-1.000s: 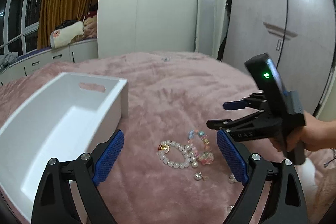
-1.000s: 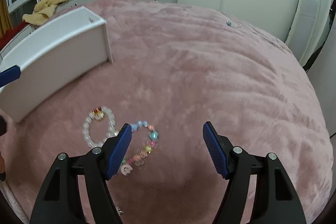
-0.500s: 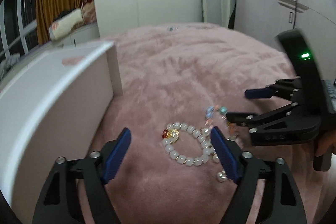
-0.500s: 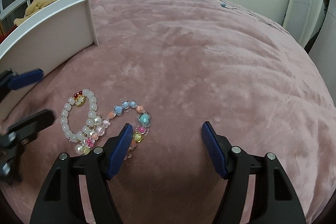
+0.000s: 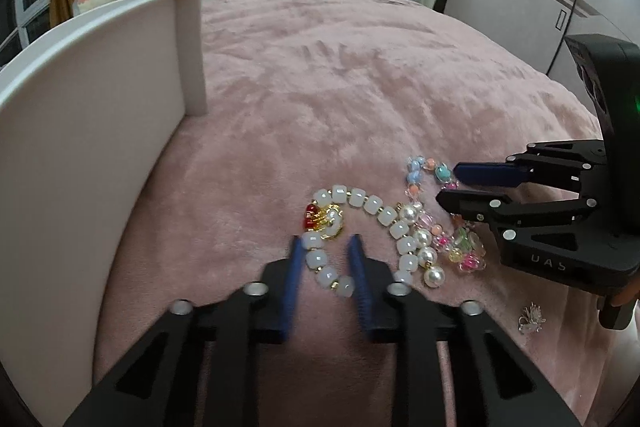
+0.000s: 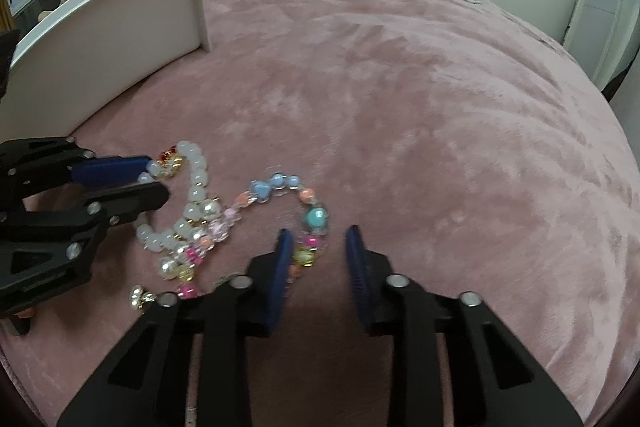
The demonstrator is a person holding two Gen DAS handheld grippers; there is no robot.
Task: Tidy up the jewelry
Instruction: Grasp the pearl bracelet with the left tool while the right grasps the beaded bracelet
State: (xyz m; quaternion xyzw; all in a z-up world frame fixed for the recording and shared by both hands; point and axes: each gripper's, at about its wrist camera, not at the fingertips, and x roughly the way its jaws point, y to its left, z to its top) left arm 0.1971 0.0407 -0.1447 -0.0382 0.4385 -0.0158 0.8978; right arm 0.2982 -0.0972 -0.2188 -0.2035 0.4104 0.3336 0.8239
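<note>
Nothing boxed yet: left tool [image 5: 325, 255] closing round white bead bracelet [image 5: 372, 205], right tool [image 6: 318, 247] closing round colourful bracelet [image 6: 280, 187], white box [image 5: 100, 107] waiting, earrings loose on bed.

Both tongs are lower and closer to the bed [image 5: 360, 75] than a second ago. The left tongs [image 5: 326, 247], wide apart then and hovering short of the jewelry, now have their jaws closing around the white bracelet [image 5: 360, 227], a run of its beads between the blue pads. The right tongs [image 6: 318, 247], formerly spread above the colourful bracelet [image 6: 280, 211], are closing too, with its beads between them. The white tray [image 5: 100, 107], earlier seen from above with its inside showing, now shows only its outer wall.
</note>
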